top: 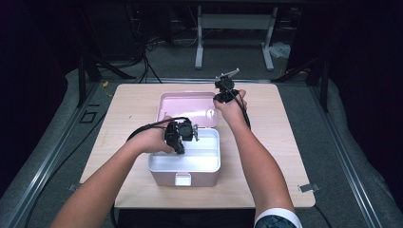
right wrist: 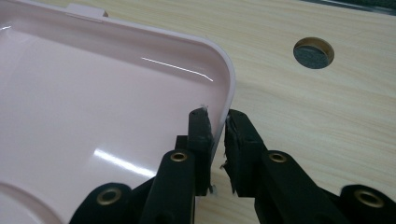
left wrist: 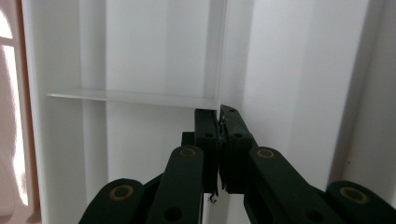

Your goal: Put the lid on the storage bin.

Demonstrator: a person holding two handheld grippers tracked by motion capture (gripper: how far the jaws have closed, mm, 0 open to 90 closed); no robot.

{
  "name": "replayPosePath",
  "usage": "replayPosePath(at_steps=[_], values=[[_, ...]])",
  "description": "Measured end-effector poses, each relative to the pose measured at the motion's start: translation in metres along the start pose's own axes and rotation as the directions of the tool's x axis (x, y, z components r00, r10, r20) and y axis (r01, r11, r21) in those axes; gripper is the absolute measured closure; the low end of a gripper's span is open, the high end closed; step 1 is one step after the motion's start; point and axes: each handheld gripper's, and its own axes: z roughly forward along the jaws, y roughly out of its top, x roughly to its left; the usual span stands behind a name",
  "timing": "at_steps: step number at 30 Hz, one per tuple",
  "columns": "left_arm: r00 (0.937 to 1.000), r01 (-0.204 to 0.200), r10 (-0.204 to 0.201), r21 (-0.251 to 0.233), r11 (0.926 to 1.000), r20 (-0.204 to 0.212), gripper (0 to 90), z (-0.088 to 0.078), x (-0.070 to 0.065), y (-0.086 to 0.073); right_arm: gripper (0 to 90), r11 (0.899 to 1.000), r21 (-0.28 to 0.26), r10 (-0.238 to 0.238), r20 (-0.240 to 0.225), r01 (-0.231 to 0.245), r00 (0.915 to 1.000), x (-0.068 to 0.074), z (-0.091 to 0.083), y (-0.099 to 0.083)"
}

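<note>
The right hand-held gripper (right wrist: 218, 122) is clenched on the rim of the pink lid (right wrist: 93, 102), one jaw inside and one outside, near a rounded corner. The lid lies open and flat behind the box (top: 185, 164), which sits mid-surface (top: 275, 142). The left hand-held gripper (left wrist: 219, 122) is clenched on the edge of a thin white divider (left wrist: 135, 97) inside the box's white tray (top: 204, 159), jaws pressed together on the sheet.

The risks I judge from here: the right grip bites only the lid's thin lip, so a swing of the lid could let the glossy plastic slide out and drop. The left grip on the divider is just as slender; pulling at an angle could bend the sheet, or lift the whole tray rather than the divider. With both hands anchored to the same light box, opposing pulls could drag it across the surface.
</note>
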Motion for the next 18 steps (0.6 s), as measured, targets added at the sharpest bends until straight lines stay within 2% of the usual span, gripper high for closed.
replayPosePath(at_steps=[2,3,4,7,9,11,14,18], values=[[1.0,0.0,0.0,0.0,1.0,0.0,87.3,0.0,0.0,0.0,80.6,1.0,-0.003,-0.003,-0.014,0.003,0.9999,0.0,-0.004,0.0],[1.0,-0.002,0.002,0.001,1.0,-0.001,87.3,0.0,0.0,0.0,80.6,1.0,-0.02,-0.006,0.004,0.006,1.0,0.0,-0.004,0.0],[1.0,-0.002,0.002,-0.002,1.0,-0.002,87.3,0.0,0.0,0.0,80.6,1.0,-0.02,-0.016,-0.017,0.016,0.9997,0.0,-0.008,0.0],[1.0,0.0,0.0,0.0,1.0,0.001,87.3,0.0,0.0,0.0,80.7,0.998,-0.051,-0.028,-0.013,0.027,0.9995,0.001,-0.014,0.0],[1.0,-0.001,0.001,-0.003,1.0,0.0,87.4,0.0,0.0,0.0,80.9,0.997,-0.066,-0.038,-0.027,0.036,0.9989,0.001,-0.02,0.0],[1.0,-0.004,0.004,-0.002,1.0,-0.001,87.3,0.0,0.0,0.0,80.8,0.994,-0.089,-0.057,-0.021,0.055,0.9981,0.002,-0.027,0.0],[1.0,-0.004,0.004,-0.003,1.0,0.0,87.4,0.0,0.0,0.0,80.6,0.986,-0.122,-0.114,-0.001,0.113,0.9934,0.006,-0.037,-0.001],[1.0,-0.004,0.004,-0.006,1.0,-0.003,87.3,0.0,0.0,-0.001,80.6,0.977,-0.155,-0.151,-0.001,0.149,0.9885,0.009,-0.049,-0.004]])
